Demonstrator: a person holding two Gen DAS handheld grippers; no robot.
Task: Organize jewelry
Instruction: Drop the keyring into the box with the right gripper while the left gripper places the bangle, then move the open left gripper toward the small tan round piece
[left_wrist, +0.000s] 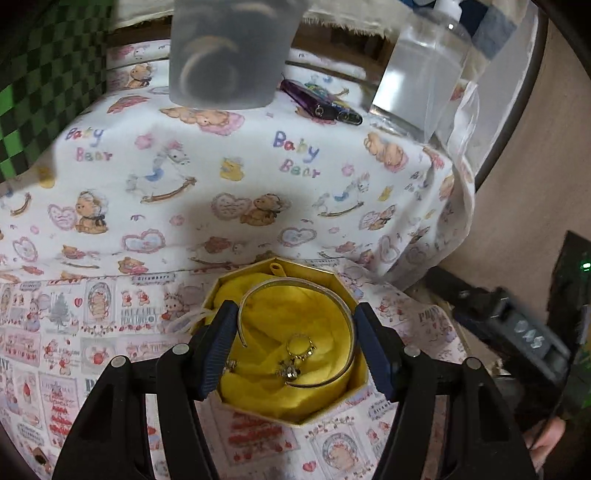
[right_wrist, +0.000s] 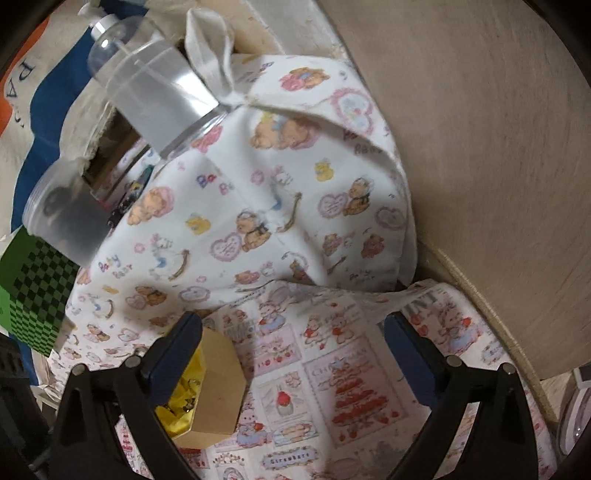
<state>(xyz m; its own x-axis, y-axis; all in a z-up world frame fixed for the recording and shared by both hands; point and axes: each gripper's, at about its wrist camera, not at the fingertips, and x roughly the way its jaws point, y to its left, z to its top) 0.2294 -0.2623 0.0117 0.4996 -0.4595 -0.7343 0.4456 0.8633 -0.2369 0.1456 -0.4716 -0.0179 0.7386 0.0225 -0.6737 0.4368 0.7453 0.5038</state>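
The left tool (left_wrist: 295, 341) squeezes the gold box (left_wrist: 360, 373) (bracelet (left_wrist: 347, 314) and ring (left_wrist: 300, 345) inside); the right tool (right_wrist: 291, 354) is wide apart, holding nothing.

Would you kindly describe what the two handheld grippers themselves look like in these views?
Both look alike. The left gripper and the right gripper each have black plastic linkage arms with round silver pivot pins, ending in flat dark-blue ribbed pads. No cables or sleeves show.

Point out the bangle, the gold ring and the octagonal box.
bangle (left_wrist: 347, 314): left wrist view, right side of its band.
gold ring (left_wrist: 300, 345): left wrist view, its round top.
octagonal box (left_wrist: 360, 382): left wrist view, right wall.
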